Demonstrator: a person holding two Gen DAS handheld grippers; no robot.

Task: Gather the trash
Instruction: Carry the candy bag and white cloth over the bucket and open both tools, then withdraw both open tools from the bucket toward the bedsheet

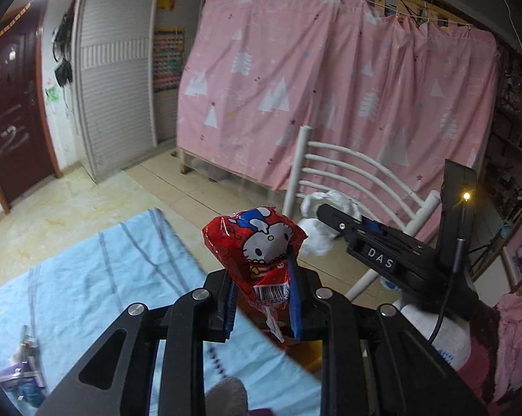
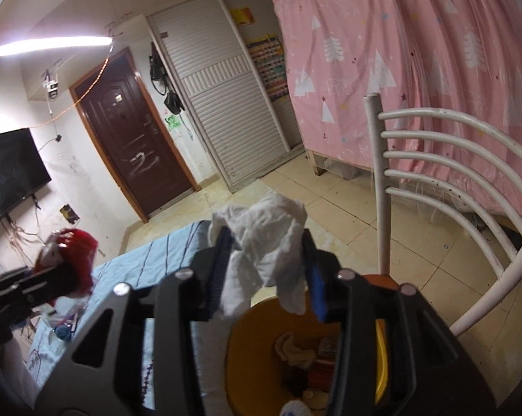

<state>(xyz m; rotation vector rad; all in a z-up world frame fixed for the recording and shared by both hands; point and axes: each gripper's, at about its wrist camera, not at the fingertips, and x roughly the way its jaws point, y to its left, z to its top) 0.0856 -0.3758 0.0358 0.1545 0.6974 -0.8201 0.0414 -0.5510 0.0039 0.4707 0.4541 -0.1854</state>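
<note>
The wrapper (image 1: 257, 242) is red with a white cartoon cat. The tissue (image 2: 267, 239) is white, the bin (image 2: 257, 339) yellow-orange, the curtain (image 1: 330, 86) pink with white trees, the cloth (image 1: 87, 277) light blue, perhaps striped.

A pink curtain printed with white trees (image 1: 330, 86) hangs across the back, a white curved-slat metal chair (image 2: 434, 159) standing before it on the beige tiled floor (image 2: 347, 215). Dark brown door (image 2: 136, 138) left, beside grey slatted wardrobe doors (image 2: 219, 104); black wall television (image 2: 11, 173).
</note>
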